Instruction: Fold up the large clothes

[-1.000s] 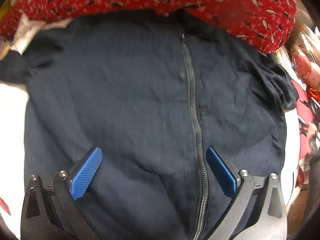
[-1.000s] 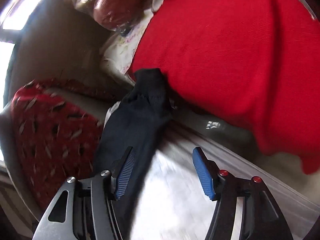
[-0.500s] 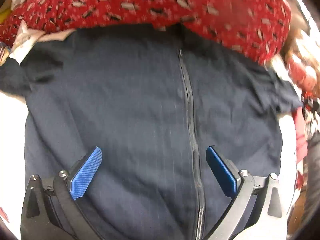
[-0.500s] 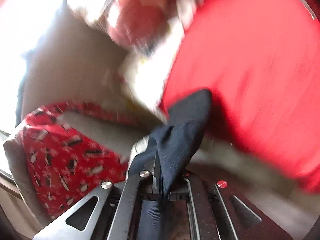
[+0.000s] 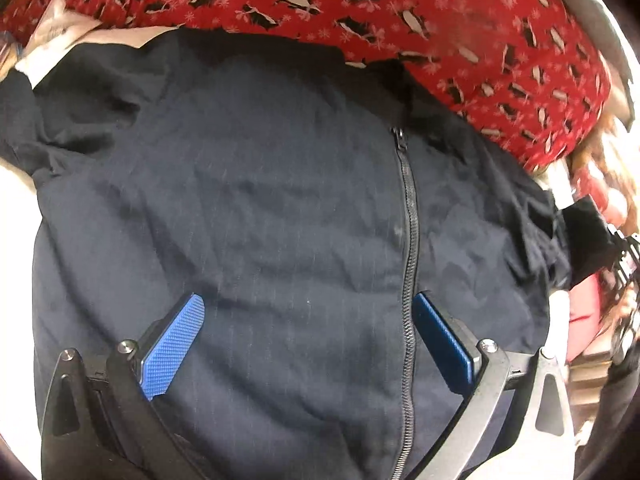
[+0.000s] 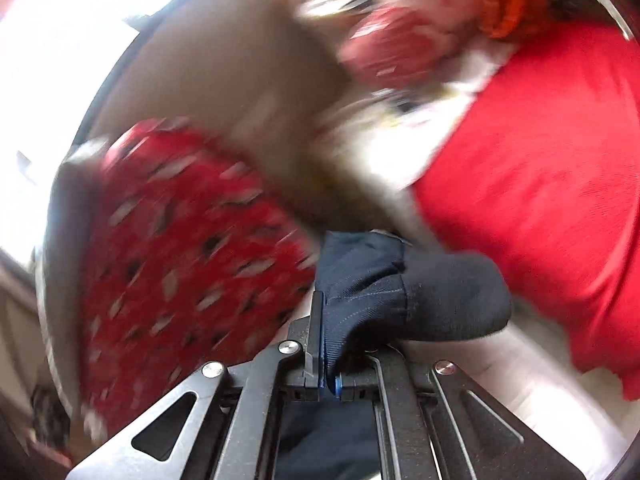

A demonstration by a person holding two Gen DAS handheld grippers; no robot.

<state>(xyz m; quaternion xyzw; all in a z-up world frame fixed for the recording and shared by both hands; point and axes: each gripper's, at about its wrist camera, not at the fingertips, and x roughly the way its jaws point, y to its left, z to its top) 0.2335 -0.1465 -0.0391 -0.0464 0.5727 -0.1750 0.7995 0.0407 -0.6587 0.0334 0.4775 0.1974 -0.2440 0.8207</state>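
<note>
While the right hand-held gripper point(image 6: 325, 344) clamps the jacket sleeve point(image 6: 420, 296), the left hand-held gripper point(image 5: 308, 344) (jaws apart) faces the penguin-print cloth point(image 5: 400, 4).

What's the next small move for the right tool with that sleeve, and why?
Probably carry the sleeve cuff across onto the jacket front, toward the zipper. The right tool is shut on the dark sleeve, while the jacket lies flat and zipped under the open left tool, which holds nothing. Folding the sleeve in looks like the natural first fold.
</note>
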